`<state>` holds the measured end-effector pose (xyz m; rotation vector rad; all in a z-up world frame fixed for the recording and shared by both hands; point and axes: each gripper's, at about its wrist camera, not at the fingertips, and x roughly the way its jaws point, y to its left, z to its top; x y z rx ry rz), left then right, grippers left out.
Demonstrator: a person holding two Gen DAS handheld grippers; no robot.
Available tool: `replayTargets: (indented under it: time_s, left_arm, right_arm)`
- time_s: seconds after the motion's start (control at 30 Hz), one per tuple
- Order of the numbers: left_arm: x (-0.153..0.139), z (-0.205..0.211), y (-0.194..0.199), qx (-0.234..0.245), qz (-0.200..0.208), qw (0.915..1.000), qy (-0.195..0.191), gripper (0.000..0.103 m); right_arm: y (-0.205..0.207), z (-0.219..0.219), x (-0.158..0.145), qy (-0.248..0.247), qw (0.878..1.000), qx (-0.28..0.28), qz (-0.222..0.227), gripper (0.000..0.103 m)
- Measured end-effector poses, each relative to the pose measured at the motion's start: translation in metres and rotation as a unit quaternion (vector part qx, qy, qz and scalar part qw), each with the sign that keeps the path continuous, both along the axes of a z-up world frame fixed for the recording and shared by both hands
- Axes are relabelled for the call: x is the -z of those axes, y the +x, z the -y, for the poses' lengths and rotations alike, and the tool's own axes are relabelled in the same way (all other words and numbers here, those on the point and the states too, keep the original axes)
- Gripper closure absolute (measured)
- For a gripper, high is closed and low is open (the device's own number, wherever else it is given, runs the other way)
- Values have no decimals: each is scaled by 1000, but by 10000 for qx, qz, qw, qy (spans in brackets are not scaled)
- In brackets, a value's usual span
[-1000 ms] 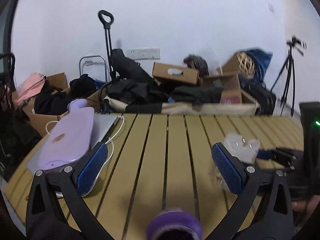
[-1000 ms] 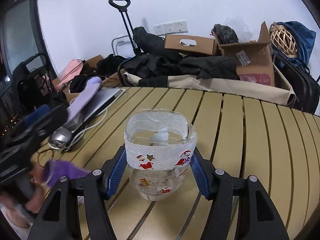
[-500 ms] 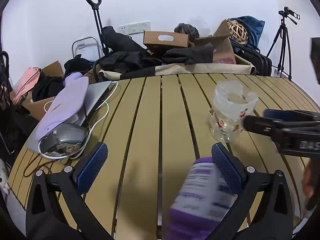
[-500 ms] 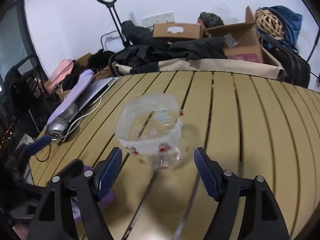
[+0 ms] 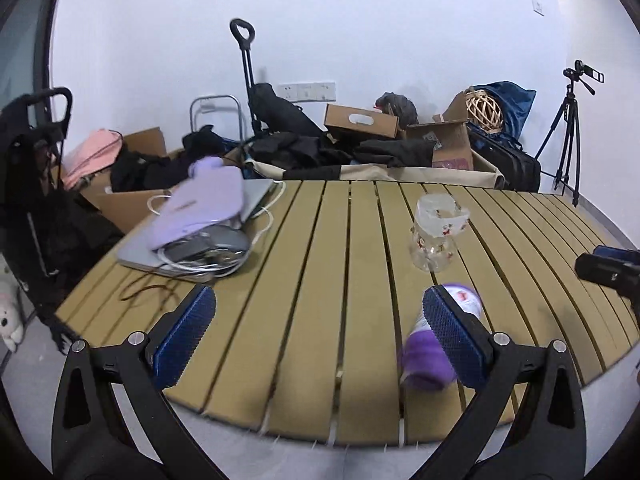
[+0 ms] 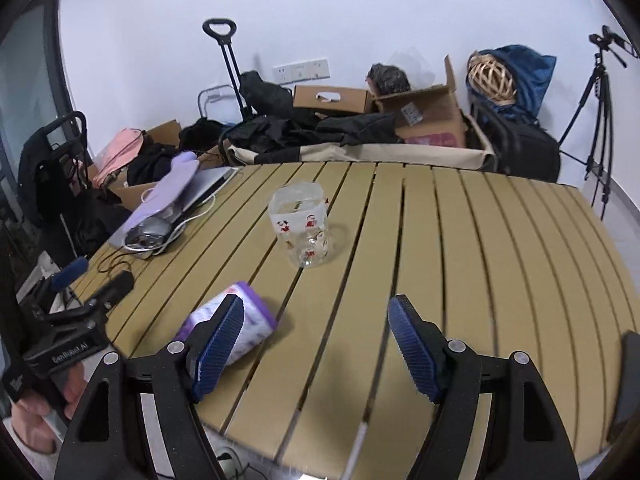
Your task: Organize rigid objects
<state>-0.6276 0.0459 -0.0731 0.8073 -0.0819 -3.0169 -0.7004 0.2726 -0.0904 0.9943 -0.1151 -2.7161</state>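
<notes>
With both the left gripper (image 5: 318,322) and right gripper (image 6: 316,344) spread wide and empty, the purple bottle (image 6: 236,322) lies toppled lower left, the clear cup (image 6: 304,226) upright mid-frame, so righting the bottle likely comes next.

Your left gripper (image 5: 318,324) was spread wide and empty, your right gripper (image 6: 316,346) likewise agape with nothing between its pads, your left hand (image 6: 38,408) gripping its handle

Storage-like room: cardboard boxes (image 6: 330,98), tripod (image 6: 598,92), bags (image 6: 516,68).
</notes>
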Motion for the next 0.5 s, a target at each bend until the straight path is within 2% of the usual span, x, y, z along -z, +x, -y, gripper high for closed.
replayTargets:
  time_s: [0.1, 0.27, 0.37, 0.5]
  left_arm:
    - [-17, 7, 31, -114, -67, 9999, -75, 0]
    - [-37, 23, 95, -303, -59, 9992, 272, 0]
    - [-49, 29, 135, -327, -1, 9990, 319, 0]
    - [-67, 40, 202, -345, -215, 9984, 396, 0]
  right_arm:
    - [33, -5, -13, -55, 10000, 42, -63, 23]
    - [90, -5, -26, 22, 9999, 90, -45, 23]
    - [126, -7, -30, 7, 9999, 105, 15, 23]
    - [183, -12, -48, 2, 9999, 58, -121, 23]
